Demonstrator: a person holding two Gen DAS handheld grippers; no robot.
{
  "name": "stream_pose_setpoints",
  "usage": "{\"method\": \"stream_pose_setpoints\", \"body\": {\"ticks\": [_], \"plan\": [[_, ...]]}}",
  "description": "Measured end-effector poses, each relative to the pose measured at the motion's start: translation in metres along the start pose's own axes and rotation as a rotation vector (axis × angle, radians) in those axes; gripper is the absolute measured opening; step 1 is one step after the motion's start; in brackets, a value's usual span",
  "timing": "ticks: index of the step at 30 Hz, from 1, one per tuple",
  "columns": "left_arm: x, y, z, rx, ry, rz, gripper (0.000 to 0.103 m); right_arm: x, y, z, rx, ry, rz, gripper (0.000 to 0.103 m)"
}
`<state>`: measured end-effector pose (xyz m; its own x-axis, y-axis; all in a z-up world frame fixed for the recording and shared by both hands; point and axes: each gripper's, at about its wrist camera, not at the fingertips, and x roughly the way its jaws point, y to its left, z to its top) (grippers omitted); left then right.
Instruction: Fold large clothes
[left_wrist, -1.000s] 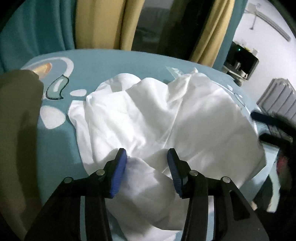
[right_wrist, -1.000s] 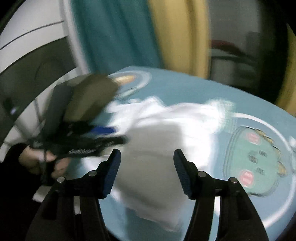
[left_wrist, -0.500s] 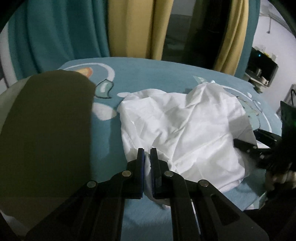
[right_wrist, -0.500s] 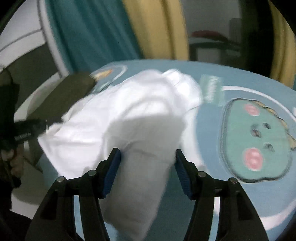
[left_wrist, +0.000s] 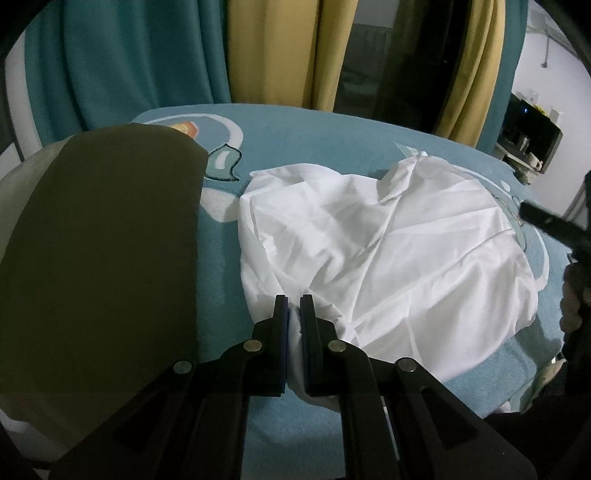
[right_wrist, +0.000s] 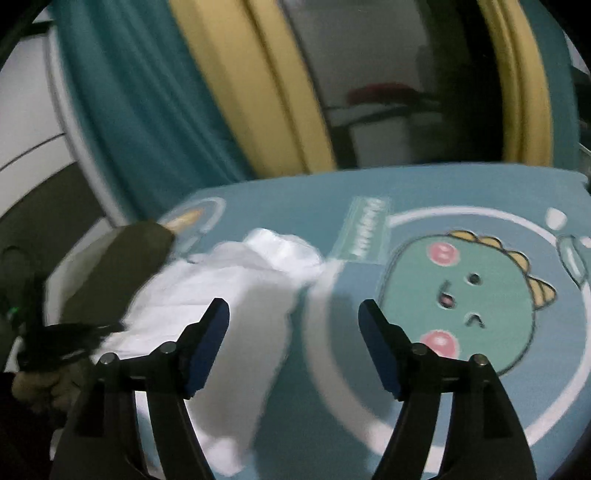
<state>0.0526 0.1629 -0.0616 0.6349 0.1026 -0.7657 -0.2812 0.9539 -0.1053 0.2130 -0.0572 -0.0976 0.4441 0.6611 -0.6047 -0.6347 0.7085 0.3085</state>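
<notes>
White garment (left_wrist: 388, 258) lies rumpled at frame centre on the blue blanket (left_wrist: 314, 147). My left claw (left_wrist: 293, 314) is pinched on its near hem. Right claw (right_wrist: 293, 314) empty, jaws opening; it should take the opposite hem before I lift.

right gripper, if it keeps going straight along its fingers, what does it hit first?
Likely the white garment: its edge lies ahead of the right gripper, whose jaws are opening with nothing pinched. The view is blurred and depth unclear, so it could instead land on the blue dinosaur-print cover beside the cloth.
</notes>
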Motion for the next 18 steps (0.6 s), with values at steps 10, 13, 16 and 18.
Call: {"method": "stream_pose_setpoints", "body": {"ticks": [10,13,16,18], "plan": [[-0.012,0.012,0.002,-0.048,-0.028,-0.063,0.022,0.041,0.025,-0.011,-0.04,0.12,-0.025,0.073],[-0.012,0.015,0.005,-0.057,-0.036,-0.08,0.046,0.06,0.029,-0.018,-0.038,0.181,-0.016,0.073],[-0.007,0.015,0.005,-0.055,-0.023,-0.089,0.048,0.06,0.036,-0.017,-0.056,0.168,-0.033,0.073],[-0.002,0.014,0.005,-0.055,-0.01,-0.095,0.05,0.065,0.037,-0.019,-0.08,0.173,-0.051,0.073]]}}
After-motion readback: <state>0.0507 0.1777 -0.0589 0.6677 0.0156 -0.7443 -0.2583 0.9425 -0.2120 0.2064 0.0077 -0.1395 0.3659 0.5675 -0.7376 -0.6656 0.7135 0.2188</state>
